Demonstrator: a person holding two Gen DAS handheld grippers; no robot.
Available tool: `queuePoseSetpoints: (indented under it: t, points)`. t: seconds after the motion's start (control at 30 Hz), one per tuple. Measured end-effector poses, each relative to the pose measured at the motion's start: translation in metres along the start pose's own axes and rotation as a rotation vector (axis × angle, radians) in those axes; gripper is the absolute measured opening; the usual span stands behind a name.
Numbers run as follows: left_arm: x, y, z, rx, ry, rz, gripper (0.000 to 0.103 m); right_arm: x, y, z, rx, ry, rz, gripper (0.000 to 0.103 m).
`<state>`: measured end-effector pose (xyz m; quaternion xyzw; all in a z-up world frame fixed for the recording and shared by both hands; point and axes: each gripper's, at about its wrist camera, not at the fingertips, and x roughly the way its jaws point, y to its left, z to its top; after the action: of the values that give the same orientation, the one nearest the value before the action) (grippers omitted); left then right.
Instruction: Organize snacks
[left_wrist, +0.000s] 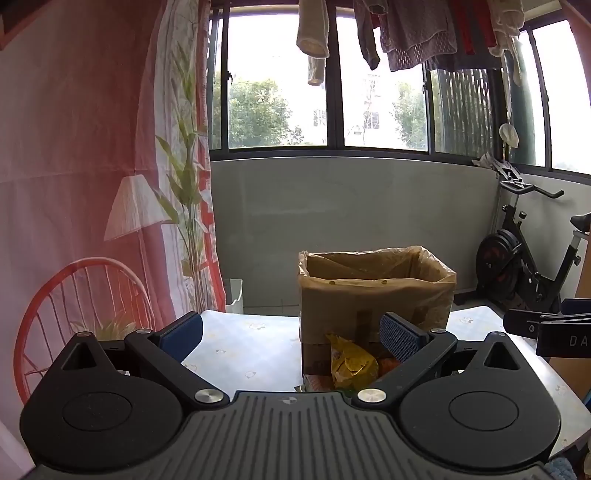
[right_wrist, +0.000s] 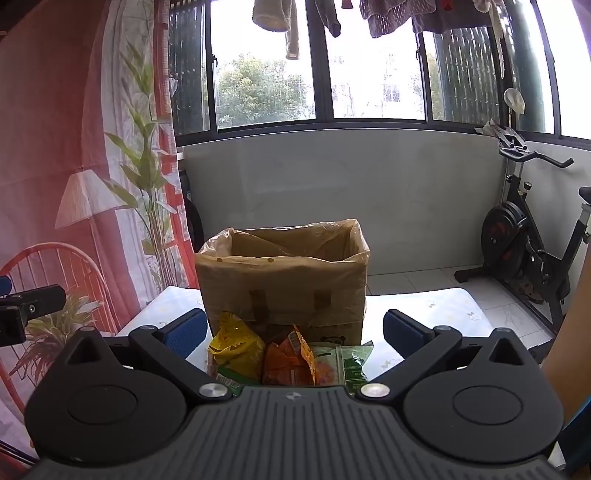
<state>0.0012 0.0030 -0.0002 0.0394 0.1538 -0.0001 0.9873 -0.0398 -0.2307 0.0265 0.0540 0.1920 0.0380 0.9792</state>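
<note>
While both claws gape empty, left gripper (left_wrist: 291, 328), right gripper (right_wrist: 295, 328): snack packets (right_wrist: 288, 358) touch box (right_wrist: 282, 280); table (right_wrist: 436, 306) edges bare.

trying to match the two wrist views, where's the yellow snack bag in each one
Left wrist view: the yellow snack bag sits low and right of centre, just inside the right finger, in front of the cardboard box.
Right wrist view: the yellow snack bag sits low and left of centre, left of the orange bag, in front of the cardboard box.
Shared landmark: the plastic-lined cardboard box on the table.
</note>
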Motion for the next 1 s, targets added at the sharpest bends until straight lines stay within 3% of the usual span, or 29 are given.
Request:
queuePoseSetpoints:
  t: [1.0]
  points:
    - [-0.0006,-0.0021,-0.0017,-0.006,0.011,-0.014,0.103,0.0028,-0.0007,-0.0087,0.005,0.008,-0.008,0.103]
